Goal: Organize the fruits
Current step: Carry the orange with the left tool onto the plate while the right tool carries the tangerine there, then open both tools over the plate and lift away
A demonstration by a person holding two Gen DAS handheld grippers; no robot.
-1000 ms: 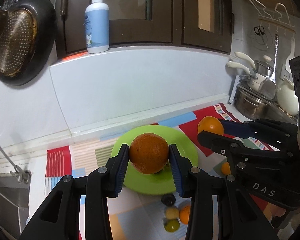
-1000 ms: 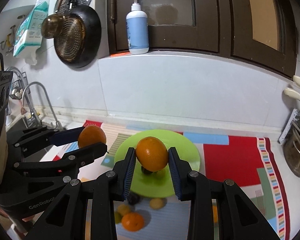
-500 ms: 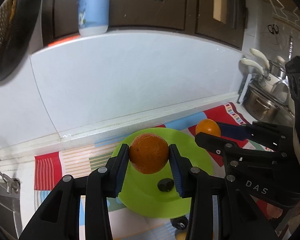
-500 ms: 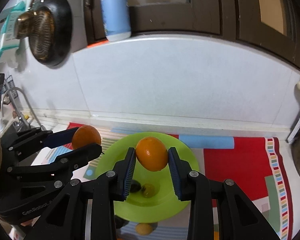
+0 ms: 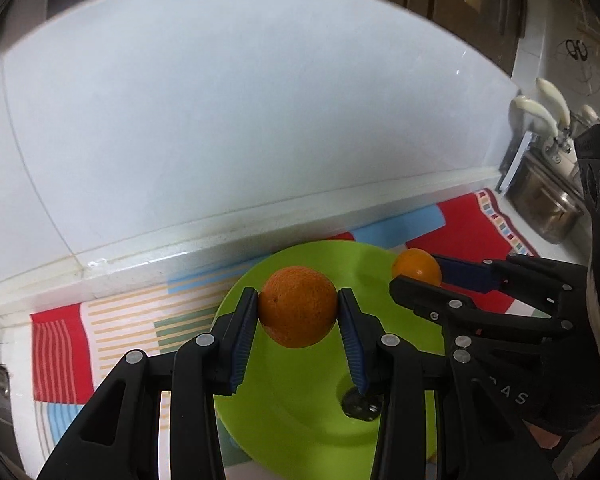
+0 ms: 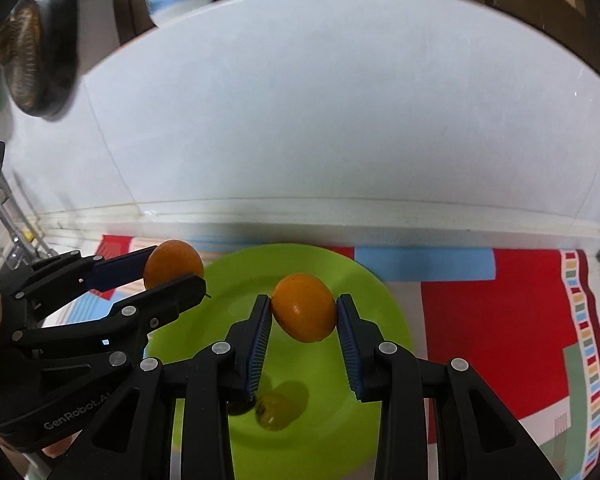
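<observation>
In front of me the white tiled wall (image 5: 260, 128) fills most of both views, with the patterned mat (image 6: 500, 312) spread along the counter at its foot. On the mat sits the green plate (image 5: 300, 400), and I have both tools over it. My left gripper (image 5: 298, 312) is clenched on a rough-skinned orange (image 5: 297, 306), its blue pads pressing the fruit from either side, above the plate's far half. My right gripper (image 6: 304, 312) grasps a smoother orange fruit (image 6: 304, 307) the same way, held clear of the plate surface near its middle. Each tool shows in the other's view, coming in from the side with its fruit at the plate's rim. Down on the plate itself lie two small things: a dark round fruit (image 5: 361, 403) and, just beside it, a small yellowish fruit (image 6: 274, 408), in shadow under my right fingers.
</observation>
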